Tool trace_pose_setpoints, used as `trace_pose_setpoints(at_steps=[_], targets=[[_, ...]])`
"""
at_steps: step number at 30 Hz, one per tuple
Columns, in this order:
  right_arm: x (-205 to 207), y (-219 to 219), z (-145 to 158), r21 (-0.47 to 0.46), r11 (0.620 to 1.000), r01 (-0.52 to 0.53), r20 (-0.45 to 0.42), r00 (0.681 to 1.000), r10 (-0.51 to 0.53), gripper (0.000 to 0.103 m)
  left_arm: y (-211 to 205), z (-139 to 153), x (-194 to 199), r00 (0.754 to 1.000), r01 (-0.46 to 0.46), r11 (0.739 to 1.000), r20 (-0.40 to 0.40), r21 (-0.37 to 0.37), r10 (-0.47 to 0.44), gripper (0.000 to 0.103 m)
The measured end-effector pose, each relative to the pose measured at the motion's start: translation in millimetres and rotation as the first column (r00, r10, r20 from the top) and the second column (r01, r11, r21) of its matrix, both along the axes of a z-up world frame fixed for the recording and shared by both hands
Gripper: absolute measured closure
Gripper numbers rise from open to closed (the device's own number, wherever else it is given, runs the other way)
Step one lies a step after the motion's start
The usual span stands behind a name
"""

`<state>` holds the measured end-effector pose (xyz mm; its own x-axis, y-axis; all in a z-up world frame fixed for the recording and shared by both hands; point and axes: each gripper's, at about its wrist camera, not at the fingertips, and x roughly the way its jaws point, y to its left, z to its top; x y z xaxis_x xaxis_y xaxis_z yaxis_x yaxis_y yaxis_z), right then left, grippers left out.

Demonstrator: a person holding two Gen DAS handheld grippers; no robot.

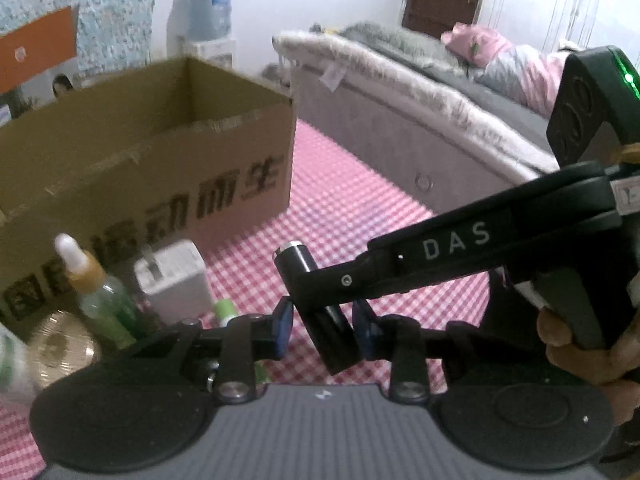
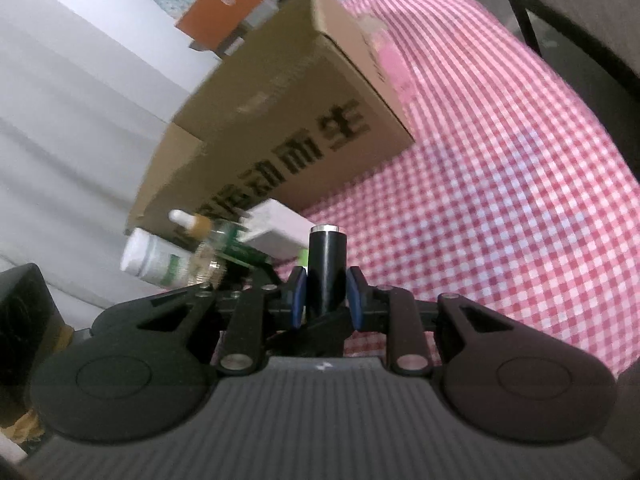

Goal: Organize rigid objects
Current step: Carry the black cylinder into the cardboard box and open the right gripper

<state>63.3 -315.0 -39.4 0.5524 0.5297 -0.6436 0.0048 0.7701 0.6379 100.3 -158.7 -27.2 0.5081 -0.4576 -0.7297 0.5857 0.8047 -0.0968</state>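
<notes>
Grippers are both clamping one black cylinder [image 1: 320, 304] near the cardboard box [image 1: 160, 160]. Left gripper [image 1: 322, 330] is pinching its lower end. Right gripper [image 2: 326, 296] is squeezing higher up.

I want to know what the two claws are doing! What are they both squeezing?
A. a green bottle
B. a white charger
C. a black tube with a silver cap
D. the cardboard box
C: the left gripper and the right gripper each have their blue pads on the black tube.
</notes>
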Motion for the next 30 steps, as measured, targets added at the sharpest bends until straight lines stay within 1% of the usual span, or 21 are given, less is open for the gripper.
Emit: trace_pose_setpoints(at_steps=[4, 7, 11, 14, 17, 21, 24, 26, 30], targets=[[-6, 13, 36, -0.02, 1.0, -0.019, 0.087, 0.996, 0.021, 0.082, 15, 35, -15, 0.995, -0.022, 0.999, 0.094, -0.023, 0.024, 0.07], [-1, 29, 69, -0.022, 0.998, -0.056, 0.171, 0.983, 0.059, 0.082, 32, 66, -17, 0.986, -0.06, 0.998, 0.157, -0.026, 0.063, 0.07], [28, 58, 104, -0.021, 0.992, -0.128, 0.247, 0.96, 0.129, 0.082, 65, 101, 2, 0.975, -0.135, 0.99, 0.174, -0.048, 0.141, 0.07], [64, 82, 119, -0.004, 0.982, -0.186, 0.267, 0.947, 0.181, 0.082, 90, 114, 28, 0.968, -0.196, 0.979, 0.15, -0.05, 0.201, 0.07], [110, 108, 124, 0.021, 0.973, -0.232, 0.228, 0.948, 0.221, 0.082, 110, 115, 62, 0.964, -0.245, 0.969, 0.098, -0.043, 0.248, 0.07], [174, 139, 112, 0.056, 0.966, -0.251, 0.123, 0.962, 0.243, 0.082, 135, 105, 112, 0.961, -0.274, 0.962, 0.031, 0.002, 0.274, 0.07], [222, 154, 94, 0.068, 0.969, -0.237, 0.027, 0.972, 0.235, 0.082, 148, 90, 158, 0.958, -0.279, 0.96, -0.053, 0.029, 0.28, 0.071], [249, 160, 79, 0.086, 0.973, -0.214, -0.044, 0.975, 0.218, 0.082, 153, 78, 182, 0.954, -0.281, 0.959, -0.1, 0.041, 0.283, 0.072], [283, 172, 49, 0.109, 0.979, -0.175, -0.147, 0.971, 0.19, 0.083, 160, 57, 214, 0.945, -0.282, 0.955, -0.146, 0.091, 0.293, 0.071]])
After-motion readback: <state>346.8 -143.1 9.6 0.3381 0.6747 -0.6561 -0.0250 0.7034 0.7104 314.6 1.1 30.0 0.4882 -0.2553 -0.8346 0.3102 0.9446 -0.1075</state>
